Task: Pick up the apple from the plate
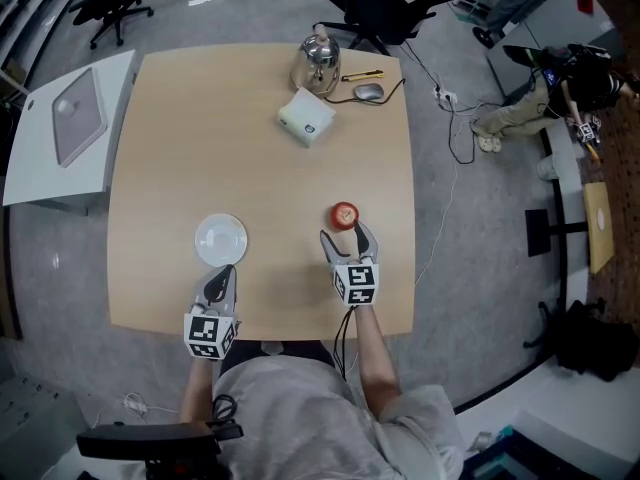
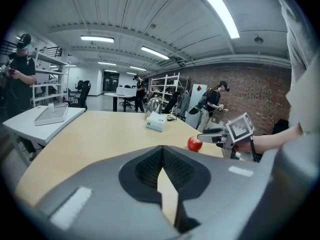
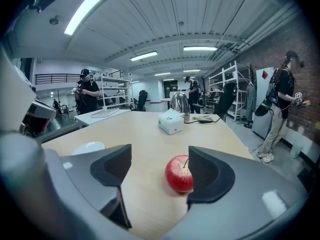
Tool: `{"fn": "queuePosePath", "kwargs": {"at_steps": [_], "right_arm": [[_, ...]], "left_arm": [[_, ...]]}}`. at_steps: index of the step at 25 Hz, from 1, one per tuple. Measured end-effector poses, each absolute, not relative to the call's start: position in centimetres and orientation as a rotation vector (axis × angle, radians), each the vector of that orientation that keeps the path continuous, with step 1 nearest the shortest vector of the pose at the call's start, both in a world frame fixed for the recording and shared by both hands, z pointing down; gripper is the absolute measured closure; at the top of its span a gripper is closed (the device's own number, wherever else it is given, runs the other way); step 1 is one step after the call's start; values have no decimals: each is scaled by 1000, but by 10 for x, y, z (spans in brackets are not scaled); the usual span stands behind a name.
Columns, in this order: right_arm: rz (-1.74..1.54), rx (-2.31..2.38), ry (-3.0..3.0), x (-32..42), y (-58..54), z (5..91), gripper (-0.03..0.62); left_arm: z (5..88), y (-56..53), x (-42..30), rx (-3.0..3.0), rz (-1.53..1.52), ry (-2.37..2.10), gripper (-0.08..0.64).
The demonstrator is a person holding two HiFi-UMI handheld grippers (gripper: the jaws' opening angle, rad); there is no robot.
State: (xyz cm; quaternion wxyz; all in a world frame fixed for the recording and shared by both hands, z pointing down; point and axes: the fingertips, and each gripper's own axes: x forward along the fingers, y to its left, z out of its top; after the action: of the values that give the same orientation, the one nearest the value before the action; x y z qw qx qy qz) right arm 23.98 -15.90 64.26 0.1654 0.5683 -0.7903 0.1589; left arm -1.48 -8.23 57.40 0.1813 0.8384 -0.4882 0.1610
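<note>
Just short of the apple [image 1: 344,214], the right tongs [image 1: 346,236] are gaping wide — gripping nothing. Well left of it, the left tongs [image 1: 225,271] are hovering pinched together.

A square light-wood table [image 1: 200,148] with rounded corners carries everything. Take the white box [image 1: 307,117] as the mark: it lies turned at an angle on the far half, near the middle of the table's width. Just beyond the box, toward the far edge, stands a shiny metal kettle [image 1: 316,63]. Beyond the box and to its right lie a yellow pen [image 1: 362,75] and a grey mouse [image 1: 369,92], whose dark cable [image 1: 395,88] runs off the right edge. Well nearer than the box and to its left sits a white plate [image 1: 221,239]. Nearer than the box and slightly to its right, a red apple [image 1: 344,214] rests on bare wood, well apart from the plate.
</note>
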Motion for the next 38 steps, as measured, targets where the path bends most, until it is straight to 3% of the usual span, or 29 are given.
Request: {"fn": "queuePosePath", "kwargs": {"at_steps": [30, 38], "right_arm": [[291, 1561, -2397, 141, -115, 557, 441], [269, 1548, -2428, 121, -100, 544, 469]], "left_arm": [[516, -69, -65, 2467, 287, -1453, 540], [510, -63, -78, 2468, 255, -1458, 540]]}}
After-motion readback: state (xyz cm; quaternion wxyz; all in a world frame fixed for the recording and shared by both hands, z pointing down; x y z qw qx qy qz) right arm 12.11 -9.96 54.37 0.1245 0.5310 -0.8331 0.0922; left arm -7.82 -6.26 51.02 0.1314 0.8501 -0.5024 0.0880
